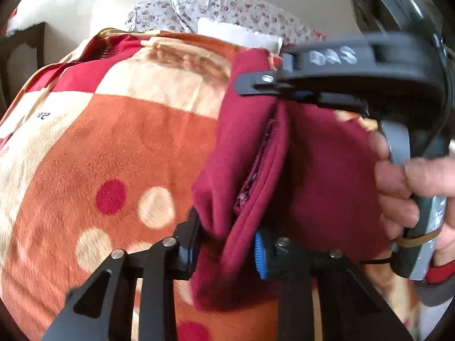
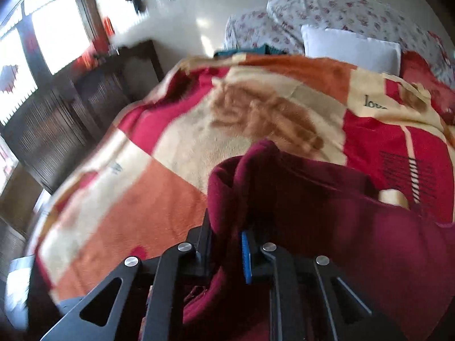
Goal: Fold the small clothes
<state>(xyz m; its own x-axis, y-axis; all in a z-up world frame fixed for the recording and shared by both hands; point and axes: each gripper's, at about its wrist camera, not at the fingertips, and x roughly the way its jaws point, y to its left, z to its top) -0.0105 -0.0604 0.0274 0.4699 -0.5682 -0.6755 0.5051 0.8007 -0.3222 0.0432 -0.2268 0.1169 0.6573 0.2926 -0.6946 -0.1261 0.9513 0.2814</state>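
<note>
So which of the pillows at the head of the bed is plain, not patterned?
The white pillow, lying in front of the two floral pillows beyond the blanket; those carry small reddish flowers.

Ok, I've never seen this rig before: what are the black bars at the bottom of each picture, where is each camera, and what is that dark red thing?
There is no robot arm. A person holds a hand-operated claw in each hand, and each claw carries a wide-angle camera looking along its two fingers. The black bars are those fingers. One picture is from the left claw, the other from the right claw. The right claw and the hand holding it also show in the left view. The dark red thing is a small garment; both claws are shut on it. Below lies a patterned blanket on a bed, with a white pillow and floral bedding beyond.
</note>
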